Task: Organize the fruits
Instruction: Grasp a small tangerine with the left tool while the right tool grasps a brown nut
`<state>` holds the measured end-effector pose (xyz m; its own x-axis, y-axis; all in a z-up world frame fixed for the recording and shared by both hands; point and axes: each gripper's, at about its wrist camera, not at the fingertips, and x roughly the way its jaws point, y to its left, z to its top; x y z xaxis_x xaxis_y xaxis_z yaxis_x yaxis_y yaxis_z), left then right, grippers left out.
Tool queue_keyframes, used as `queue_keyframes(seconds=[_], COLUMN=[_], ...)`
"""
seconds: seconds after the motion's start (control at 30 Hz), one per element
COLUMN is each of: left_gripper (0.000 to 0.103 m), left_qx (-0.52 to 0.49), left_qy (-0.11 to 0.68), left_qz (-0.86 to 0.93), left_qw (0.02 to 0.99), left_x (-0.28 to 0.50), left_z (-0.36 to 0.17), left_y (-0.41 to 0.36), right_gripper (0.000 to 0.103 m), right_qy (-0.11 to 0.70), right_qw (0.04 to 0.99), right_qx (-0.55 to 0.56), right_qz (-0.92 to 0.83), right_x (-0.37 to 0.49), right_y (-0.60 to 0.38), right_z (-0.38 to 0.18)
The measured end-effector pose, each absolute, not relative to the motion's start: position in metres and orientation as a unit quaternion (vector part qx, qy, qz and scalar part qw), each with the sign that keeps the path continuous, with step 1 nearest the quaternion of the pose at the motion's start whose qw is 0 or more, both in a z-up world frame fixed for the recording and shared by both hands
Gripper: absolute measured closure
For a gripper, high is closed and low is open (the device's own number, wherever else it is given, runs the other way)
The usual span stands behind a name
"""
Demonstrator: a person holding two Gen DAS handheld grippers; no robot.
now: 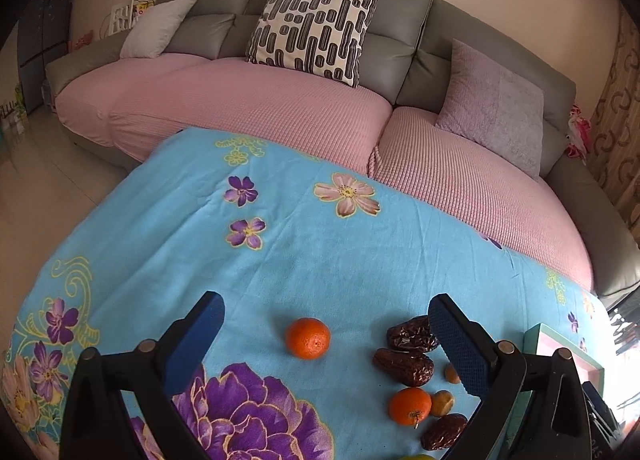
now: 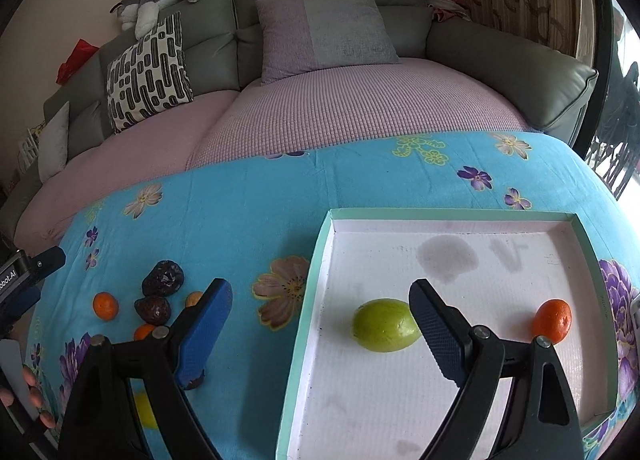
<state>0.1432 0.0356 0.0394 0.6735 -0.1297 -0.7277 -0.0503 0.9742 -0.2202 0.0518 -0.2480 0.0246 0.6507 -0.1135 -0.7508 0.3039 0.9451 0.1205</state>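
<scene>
Grey sofa point(image 1: 400, 40) with pink seat covers behind. Tabletop under a blue floral cloth point(image 1: 320, 252). Mint-rimmed white tray point(image 2: 316, 280) sits at the cloth's right edge; holds 1 green lime-like fruit point(image 2: 386, 325) near its left wall and 1 small orange point(image 2: 552, 320) by its right wall, well apart. Left gripper point(image 1: 326, 334): fingers spread, nothing between the pads, hovering over the loose fruit. Right gripper point(image 2: 320, 330): fingers spread, empty, straddling the tray's left wall. Loose on cloth left of tray: 3 dark dates point(image 1: 404, 366), 1 partly hidden behind a finger; 2 mandarins point(image 1: 308, 338), 1 apart from the pile; 2 small tan fruits point(image 1: 442, 403), type unclear.
</scene>
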Motion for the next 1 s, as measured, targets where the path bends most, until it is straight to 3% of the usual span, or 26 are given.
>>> queue_keyframes(seconds=[0.2, 0.27, 0.33, 0.47, 0.53, 0.67, 0.93, 1.0], left_gripper=[0.002, 0.004, 0.009, 0.014, 0.019, 0.028, 0.065, 0.065], left_qx=[-0.103, -0.109, -0.111, -0.112, -0.112, -0.107, -0.083, -0.084], left_qy=[0.438, 0.452, 0.468, 0.503, 0.511, 0.530, 0.530, 0.528], left_qz=[-0.010, -0.010, -0.006, 0.001, -0.001, -0.008, -0.001, -0.002], left_qw=[0.893, 0.885, 0.877, 0.857, 0.852, 0.841, 0.844, 0.845], left_x=[0.157, 0.160, 0.164, 0.171, 0.174, 0.178, 0.179, 0.179], left_z=[0.027, 0.018, 0.006, -0.019, -0.027, -0.043, -0.047, -0.045], left_y=[0.043, 0.045, 0.046, 0.046, 0.045, 0.037, 0.030, 0.030], right_gripper=[0.014, 0.022, 0.040, 0.043, 0.050, 0.053, 0.076, 0.077], right_qy=[0.400, 0.405, 0.412, 0.440, 0.460, 0.487, 0.492, 0.492], right_qw=[0.907, 0.906, 0.903, 0.887, 0.876, 0.862, 0.862, 0.863], right_qx=[0.111, 0.115, 0.124, 0.139, 0.141, 0.140, 0.118, 0.119], right_qz=[-0.064, -0.041, -0.024, 0.005, 0.010, 0.018, 0.010, 0.011], right_x=[0.064, 0.071, 0.079, 0.099, 0.108, 0.116, 0.122, 0.122], right_y=[-0.221, -0.213, -0.207, -0.191, -0.184, -0.173, -0.163, -0.165], right_z=[0.027, 0.024, 0.019, -0.003, -0.017, -0.040, -0.048, -0.047])
